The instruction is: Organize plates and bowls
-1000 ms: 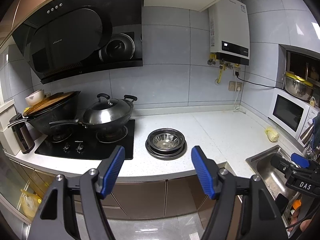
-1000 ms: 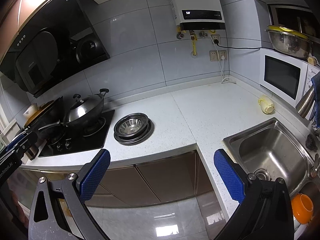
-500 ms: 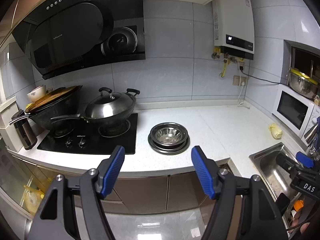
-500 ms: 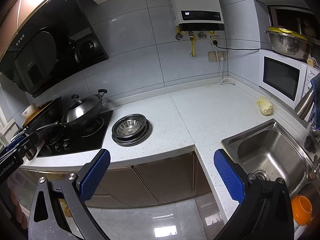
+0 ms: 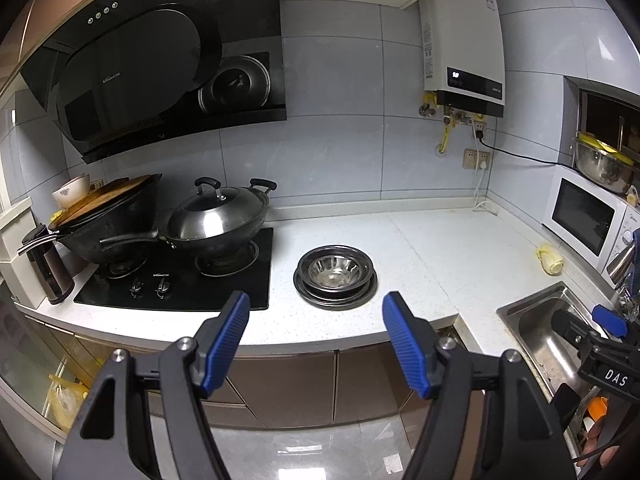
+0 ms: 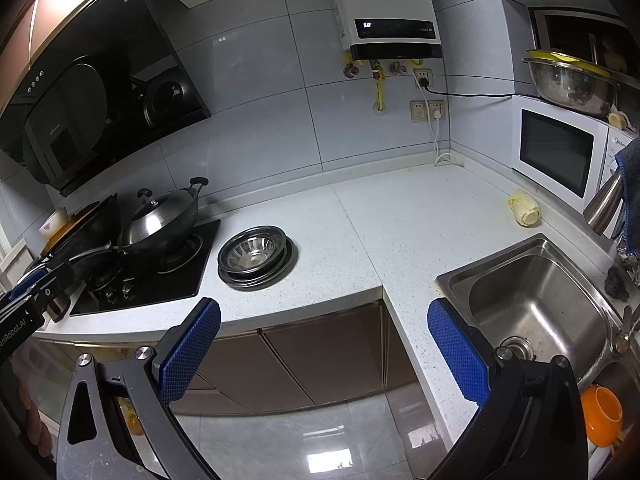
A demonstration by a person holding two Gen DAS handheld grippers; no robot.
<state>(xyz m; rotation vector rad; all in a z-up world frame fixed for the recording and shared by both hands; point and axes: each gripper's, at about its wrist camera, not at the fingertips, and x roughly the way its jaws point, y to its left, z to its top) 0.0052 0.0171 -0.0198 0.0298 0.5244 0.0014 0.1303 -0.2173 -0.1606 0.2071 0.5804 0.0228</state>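
The white speckled tabletop [image 5: 432,248] runs in an L from the black hob [image 5: 176,276] round to the steel sink [image 6: 532,300], and most of it lies bare. On the hob stand a lidded wok [image 5: 218,222] and a second dark pan [image 5: 108,220]; a microwave [image 6: 560,148] sits at the far corner with a large steel basin [image 6: 572,80] on top.

The task's things are gathered in one place: a stack of steel plates and bowls [image 5: 335,276], just beside the hob's edge, a bowl nested on top of wider plates. No other loose plates or bowls show on the tabletop, and the sink basin looks empty apart from its drain. From that, the organizing seems largely done, with the stacking complete; what may remain is carrying the stack to storage, though no destination shows.

The left claw [image 5: 316,340] hangs in front of the tabletop's edge, well apart from the stack, spread wide and holding nothing. The right claw [image 6: 324,352] is likewise wide open and empty, out over the floor in front of the cabinets, between stack and sink. A small yellowish object [image 6: 524,210] lies near the microwave; what it is cannot be told.
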